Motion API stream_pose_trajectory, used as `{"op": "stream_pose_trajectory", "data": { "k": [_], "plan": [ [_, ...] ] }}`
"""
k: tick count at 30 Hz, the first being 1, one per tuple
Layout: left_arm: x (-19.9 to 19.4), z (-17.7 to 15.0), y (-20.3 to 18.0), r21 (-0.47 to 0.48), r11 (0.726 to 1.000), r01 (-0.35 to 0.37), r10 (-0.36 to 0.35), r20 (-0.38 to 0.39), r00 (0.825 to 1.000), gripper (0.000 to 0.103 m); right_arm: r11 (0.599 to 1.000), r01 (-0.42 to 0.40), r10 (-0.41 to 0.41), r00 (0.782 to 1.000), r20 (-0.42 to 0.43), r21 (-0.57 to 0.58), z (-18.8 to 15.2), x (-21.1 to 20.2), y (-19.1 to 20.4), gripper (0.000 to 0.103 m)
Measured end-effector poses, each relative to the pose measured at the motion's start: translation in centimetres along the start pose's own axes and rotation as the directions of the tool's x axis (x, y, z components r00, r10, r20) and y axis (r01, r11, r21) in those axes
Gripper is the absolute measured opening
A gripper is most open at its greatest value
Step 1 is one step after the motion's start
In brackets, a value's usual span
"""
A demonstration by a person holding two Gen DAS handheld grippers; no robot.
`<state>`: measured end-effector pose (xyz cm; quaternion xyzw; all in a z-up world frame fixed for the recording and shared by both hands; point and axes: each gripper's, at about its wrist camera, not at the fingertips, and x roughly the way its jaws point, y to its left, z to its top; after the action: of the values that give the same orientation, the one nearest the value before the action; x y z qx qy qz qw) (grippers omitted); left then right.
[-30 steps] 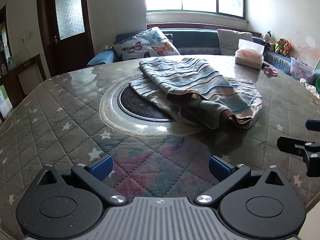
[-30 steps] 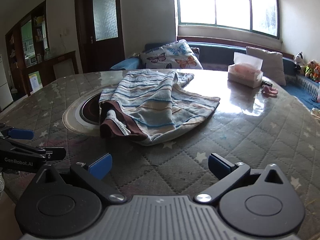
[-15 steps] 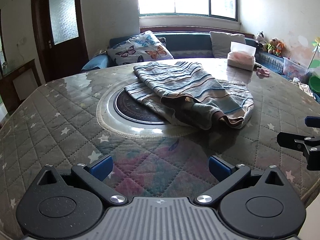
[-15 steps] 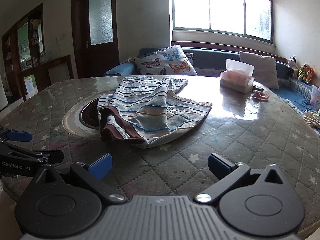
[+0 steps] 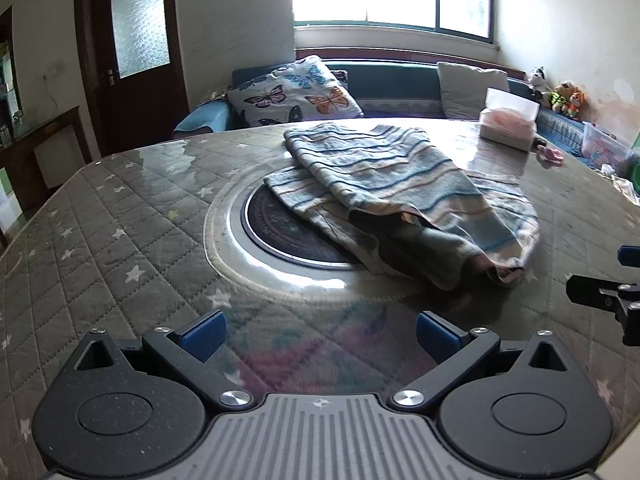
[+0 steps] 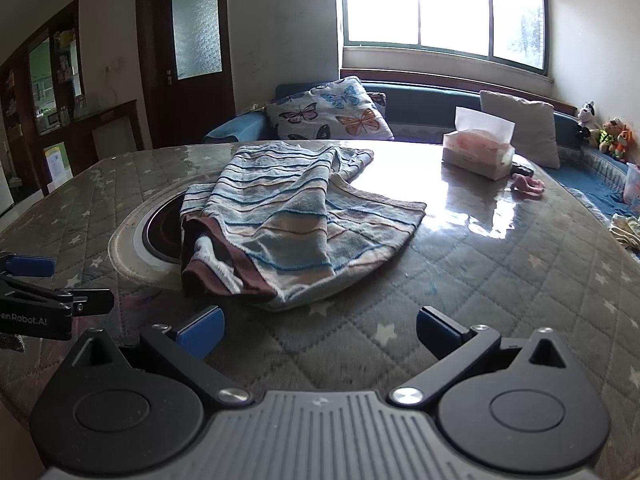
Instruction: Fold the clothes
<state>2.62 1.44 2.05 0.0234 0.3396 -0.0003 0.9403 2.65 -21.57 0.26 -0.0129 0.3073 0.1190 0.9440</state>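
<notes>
Evidently barely begun: the striped garment (image 6: 288,220) lies loosely doubled (not squared) over the counter's round inset (image 5: 280,236); both tools, left tool (image 5: 320,330) and right tool (image 6: 318,328), gape empty short of it.

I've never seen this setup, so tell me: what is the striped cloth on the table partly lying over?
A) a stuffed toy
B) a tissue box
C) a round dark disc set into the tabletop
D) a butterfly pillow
C: the striped cloth drapes across the right part of the round dark disc set in the table; the tissue box stands apart.
</notes>
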Motion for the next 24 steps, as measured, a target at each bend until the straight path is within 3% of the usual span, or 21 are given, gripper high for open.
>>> {"op": "stream_pose_trajectory", "data": {
  "k": [7, 12, 18, 24],
  "plan": [
    [2.2, 2.3, 1.0, -0.014, 1.0, -0.024, 0.024, -0.018, 1.0, 0.09, 1.0, -0.022, 0.022, 0.999, -0.025, -0.005, 2.1, 2.6, -0.5, 0.103],
    [4.2, 4.0, 1.9, -0.022, 0.999, -0.033, 0.032, -0.036, 0.999, 0.072, 0.999, -0.034, 0.034, 0.999, -0.034, -0.007, 3.2, 4.0, -0.8, 0.103],
    [6.6, 6.0, 3.5, -0.051, 0.998, -0.045, 0.041, -0.067, 0.997, 0.056, 0.999, -0.046, 0.046, 0.998, -0.035, 0.009, 4.8, 5.5, -1.6, 0.101],
    [8.8, 7.6, 4.4, -0.051, 0.997, -0.054, 0.049, -0.085, 0.995, 0.05, 0.999, -0.031, 0.031, 0.999, -0.036, 0.019, 6.5, 7.5, -2.8, 0.098]
  ]
}}
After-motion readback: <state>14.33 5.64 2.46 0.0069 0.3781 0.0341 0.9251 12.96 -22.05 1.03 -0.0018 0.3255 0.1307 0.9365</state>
